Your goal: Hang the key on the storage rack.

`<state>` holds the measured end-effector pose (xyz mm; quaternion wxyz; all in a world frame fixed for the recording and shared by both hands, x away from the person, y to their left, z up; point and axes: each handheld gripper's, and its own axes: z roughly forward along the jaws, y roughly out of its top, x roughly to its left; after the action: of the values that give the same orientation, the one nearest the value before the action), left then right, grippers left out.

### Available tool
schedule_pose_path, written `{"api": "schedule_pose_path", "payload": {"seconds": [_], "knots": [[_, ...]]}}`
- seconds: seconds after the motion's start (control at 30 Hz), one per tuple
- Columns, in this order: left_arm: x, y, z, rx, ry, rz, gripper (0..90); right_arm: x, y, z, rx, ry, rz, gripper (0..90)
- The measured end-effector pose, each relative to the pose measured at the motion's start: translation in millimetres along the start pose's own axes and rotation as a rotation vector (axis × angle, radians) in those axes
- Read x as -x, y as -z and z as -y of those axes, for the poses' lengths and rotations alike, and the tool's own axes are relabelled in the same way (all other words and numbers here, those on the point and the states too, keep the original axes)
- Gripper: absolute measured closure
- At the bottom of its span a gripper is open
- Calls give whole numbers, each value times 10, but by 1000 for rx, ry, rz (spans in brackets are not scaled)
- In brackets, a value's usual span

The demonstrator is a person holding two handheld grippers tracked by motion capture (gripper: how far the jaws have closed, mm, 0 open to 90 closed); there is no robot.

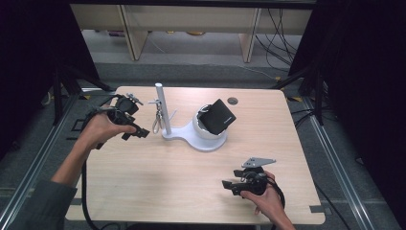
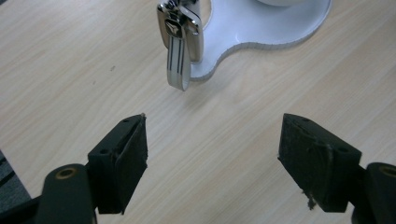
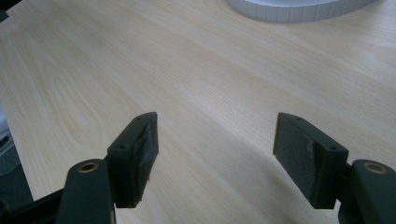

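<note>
While the keyring [image 2: 180,44] hangs from the stand's [image 1: 163,112] hook, the left gripper [image 1: 136,132] waits nearby, jaws wide and empty.

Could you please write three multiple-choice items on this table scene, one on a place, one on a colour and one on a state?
1. Where does the metal key fob hang?
A. From a hook on the white stand's post
B. In the right gripper's jaws
C. Flat on the table's near edge

2. What colour is the wallet resting in the stand's bowl?
A. Red
B. Black
C. Yellow

3. How do the left gripper's jaws stand?
A. Clamped on the key fob
B. Shut on nothing
C. Open, with bare table between them

Answers:
1 A: the high view shows the fob dangling beside the post, above the white base.
2 B: the high view shows it dark against the white bowl.
3 C: the left gripper view shows the pads wide apart, the fob beyond them.
</note>
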<state>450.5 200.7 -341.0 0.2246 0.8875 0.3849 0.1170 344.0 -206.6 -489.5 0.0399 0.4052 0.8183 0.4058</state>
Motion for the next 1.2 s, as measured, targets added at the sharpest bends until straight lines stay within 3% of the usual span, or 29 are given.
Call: {"api": "schedule_pose_path", "payload": {"seconds": [0.07,0.1,0.23,0.27,0.4,0.5,0.7,0.8,0.93,1.03,1.07,1.2], "knots": [[34,-21,49,7,1,18,234,17,0,1,5,8,7,320],[53,-30,71,9,-5,19,232,-5,2,3,-4,-26,1,320],[114,-40,163,16,-13,34,226,27,-12,3,10,6,7,319],[125,-37,184,24,-12,43,222,9,-12,0,-3,-14,1,319],[182,-31,283,47,-10,62,211,-15,-20,-5,-9,-17,-8,320],[241,-27,363,68,-25,73,210,-4,-25,-6,-8,2,-2,319],[329,-116,520,76,-35,85,208,-13,-44,-1,-8,-12,-18,319],[353,-148,570,84,-38,91,207,-6,-37,-4,-13,4,0,319],[401,-148,647,91,-36,110,201,11,-32,0,-17,-22,-1,318],[466,-154,709,107,-52,111,201,14,-33,4,-8,-2,7,318],[481,-159,718,111,-55,111,200,1,-46,7,-2,-11,-17,318],[553,-173,756,126,-68,123,199,7,-48,-6,-8,11,2,318]]}}
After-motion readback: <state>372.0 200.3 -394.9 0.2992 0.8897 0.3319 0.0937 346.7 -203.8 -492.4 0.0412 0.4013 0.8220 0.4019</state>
